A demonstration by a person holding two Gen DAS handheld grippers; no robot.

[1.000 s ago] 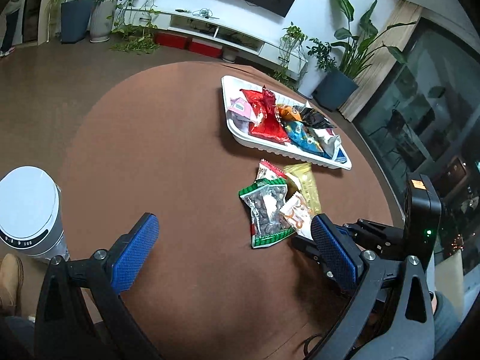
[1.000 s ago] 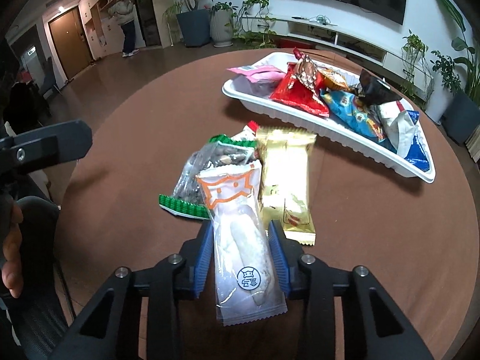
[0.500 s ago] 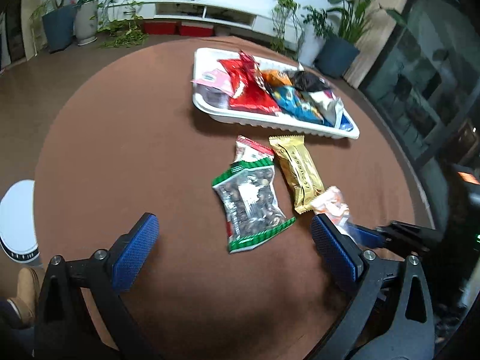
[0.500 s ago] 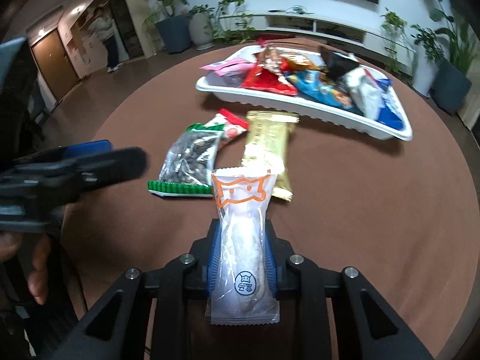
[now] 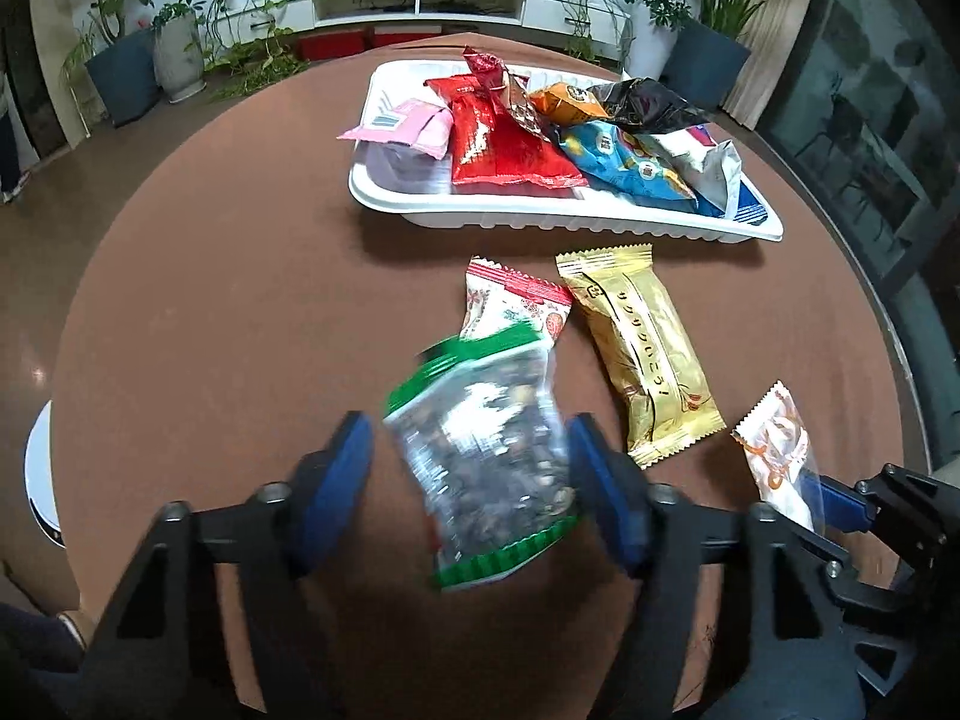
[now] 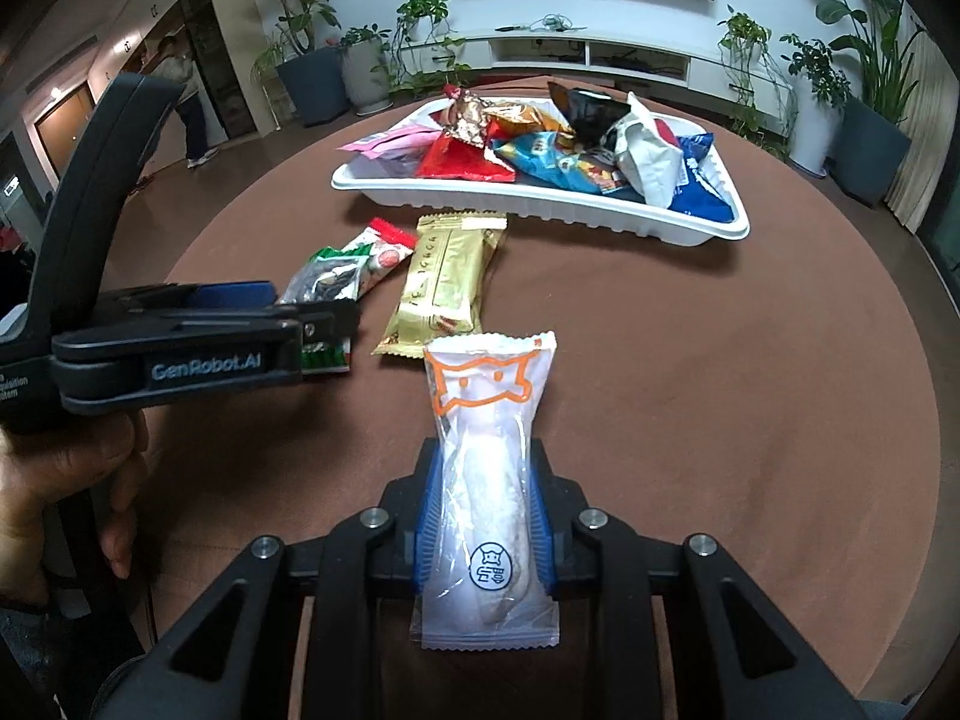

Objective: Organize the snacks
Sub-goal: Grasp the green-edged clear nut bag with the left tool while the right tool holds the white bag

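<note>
- Right gripper (image 6: 485, 531): blue pads clamped on both sides of a clear-and-white snack packet (image 6: 487, 480) with an orange cat outline. Packet stands out forward over the brown round table (image 6: 750, 390); whether its far end touches the tabletop cannot be told.
- Same packet in the left wrist view (image 5: 777, 459): only the upper part shows, lower part hidden behind the left gripper's frame.
- Left gripper (image 5: 471, 480): blue fingers sit either side of a green-edged clear bag of dark nuts (image 5: 486, 456). Bag is motion-blurred. Right finger looks to be against the bag's edge; a sliver of table shows between the left finger and the bag. Firm grip or not: cannot tell.
- From the right wrist view the left gripper (image 6: 336, 318) is side-on, and most of the nut bag (image 6: 327, 279) is hidden behind it.
- Red-and-white packet (image 5: 516, 306) lies partly under the nut bag's far end; its lower part is covered.
- Gold wrapper (image 5: 639, 354) lies flat on the table, just beside the red-and-white packet, near the tray but apart from it.
- White tray (image 5: 540, 219) at the far side of the table, piled with snacks: pink, red, orange, black, blue, silver-white packs overlapping. Those at the back are too covered to make out.
- Person's hand (image 6: 66, 480) on the left gripper's handle, cut off at the frame edge.
</note>
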